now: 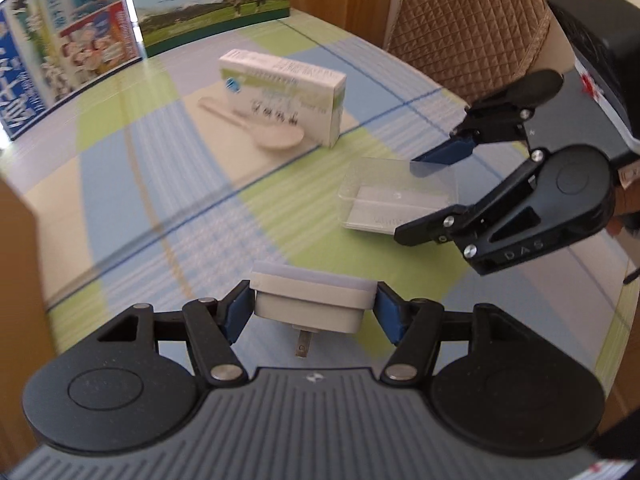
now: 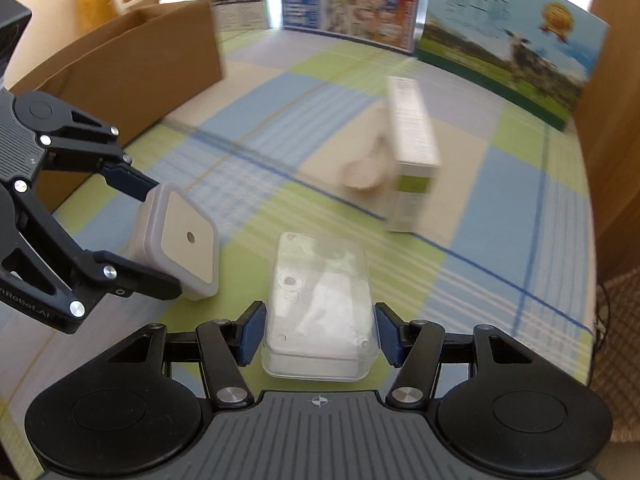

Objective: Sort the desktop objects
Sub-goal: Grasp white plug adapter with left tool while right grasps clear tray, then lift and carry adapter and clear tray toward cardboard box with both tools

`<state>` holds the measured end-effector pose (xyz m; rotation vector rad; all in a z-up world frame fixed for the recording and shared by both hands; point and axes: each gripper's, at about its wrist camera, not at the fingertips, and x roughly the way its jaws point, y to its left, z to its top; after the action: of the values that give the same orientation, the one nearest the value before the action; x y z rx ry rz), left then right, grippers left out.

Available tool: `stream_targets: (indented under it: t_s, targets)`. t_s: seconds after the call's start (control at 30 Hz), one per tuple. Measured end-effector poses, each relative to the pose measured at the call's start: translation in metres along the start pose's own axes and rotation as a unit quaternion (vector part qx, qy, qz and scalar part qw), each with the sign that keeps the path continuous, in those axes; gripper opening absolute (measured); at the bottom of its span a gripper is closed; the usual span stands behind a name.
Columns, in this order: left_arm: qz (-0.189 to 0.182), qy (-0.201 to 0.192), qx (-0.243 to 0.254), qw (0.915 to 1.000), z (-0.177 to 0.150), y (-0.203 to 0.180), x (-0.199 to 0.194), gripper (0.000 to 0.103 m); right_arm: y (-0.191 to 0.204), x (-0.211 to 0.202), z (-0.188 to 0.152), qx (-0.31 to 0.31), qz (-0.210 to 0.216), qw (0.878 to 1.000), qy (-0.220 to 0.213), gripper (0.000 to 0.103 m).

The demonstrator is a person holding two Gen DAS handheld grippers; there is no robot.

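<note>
My left gripper (image 1: 312, 312) is shut on a white plug adapter (image 1: 310, 300), its metal prong pointing down, held above the checked tablecloth. It also shows in the right wrist view (image 2: 176, 250), gripped by the left gripper (image 2: 160, 236). My right gripper (image 2: 318, 332) is shut on a clear plastic box (image 2: 320, 304). In the left wrist view the right gripper (image 1: 416, 196) holds that clear box (image 1: 396, 196) at the right. A white and green carton (image 1: 284, 96) and a white spoon (image 1: 256, 124) lie further back.
A brown cardboard box (image 2: 120, 80) stands at the left of the table. Printed milk display boards (image 2: 500, 40) stand along the back edge. A quilted chair back (image 1: 468, 20) is behind the table's right side.
</note>
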<state>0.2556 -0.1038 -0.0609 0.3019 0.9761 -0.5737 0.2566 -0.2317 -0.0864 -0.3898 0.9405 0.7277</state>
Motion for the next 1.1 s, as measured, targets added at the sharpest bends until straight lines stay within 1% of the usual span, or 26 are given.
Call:
stream_targets:
  t_s: [0.17, 0.27, 0.33, 0.4, 0.43, 0.47, 0.5, 0.57, 0.63, 0.7, 0.77, 0.83, 0.97, 1.1]
  targets:
    - [0.012, -0.006, -0.015, 0.9998, -0.03, 0.003, -0.023, 0.06, 0.031, 0.007, 0.0, -0.038, 0.009, 0.999, 0.017, 0.056]
    - [0.003, -0.004, -0.031, 0.9995, -0.044, 0.01, -0.028, 0.06, 0.043, 0.012, 0.002, -0.057, 0.011, 0.998, 0.031, 0.055]
    - [0.004, 0.005, -0.03, 0.9995, -0.051, 0.014, -0.026, 0.06, 0.048, 0.017, 0.004, -0.063, 0.008, 0.997, 0.042, 0.055]
    - [-0.001, 0.004, -0.025, 0.9997, -0.054, 0.015, -0.027, 0.059, 0.052, 0.021, 0.005, -0.059, 0.007, 0.997, 0.055, 0.055]
    - [-0.003, 0.001, -0.023, 0.9997, -0.055, 0.015, -0.028, 0.06, 0.054, 0.024, 0.006, -0.055, 0.005, 0.997, 0.061, 0.056]
    - [-0.006, -0.001, -0.023, 0.9997, -0.056, 0.015, -0.028, 0.065, 0.056, 0.026, 0.007, -0.052, 0.005, 0.996, 0.068, 0.056]
    - [-0.009, -0.003, -0.023, 0.9997, -0.057, 0.015, -0.028, 0.069, 0.057, 0.028, 0.008, -0.047, 0.004, 0.997, 0.069, 0.056]
    - [-0.01, -0.004, -0.021, 0.9997, -0.058, 0.015, -0.028, 0.069, 0.06, 0.03, 0.007, -0.041, -0.008, 0.997, 0.058, 0.059]
    - [-0.002, -0.004, -0.012, 0.9999, -0.056, 0.013, -0.028, 0.07, 0.06, 0.032, 0.006, -0.036, -0.013, 0.998, 0.053, 0.064]
    - [0.003, -0.008, -0.006, 0.9999, -0.054, 0.013, -0.028, 0.073, 0.056, 0.032, 0.004, -0.031, -0.013, 0.998, 0.053, 0.065]
    - [-0.001, -0.011, -0.007, 0.9999, -0.053, 0.014, -0.028, 0.074, 0.051, 0.029, 0.003, -0.017, -0.02, 0.998, 0.049, 0.066]
    - [-0.002, -0.009, -0.01, 0.9999, -0.052, 0.015, -0.025, 0.074, 0.048, 0.028, 0.003, -0.002, -0.015, 0.999, 0.044, 0.066]
    - [0.0, -0.002, -0.011, 0.9999, -0.05, 0.016, -0.021, 0.074, 0.056, 0.027, 0.004, -0.022, -0.014, 0.999, 0.043, 0.066]
    - [-0.002, -0.003, -0.022, 0.9998, -0.047, 0.017, -0.02, 0.074, 0.059, 0.027, 0.003, -0.031, -0.014, 0.998, 0.044, 0.066]
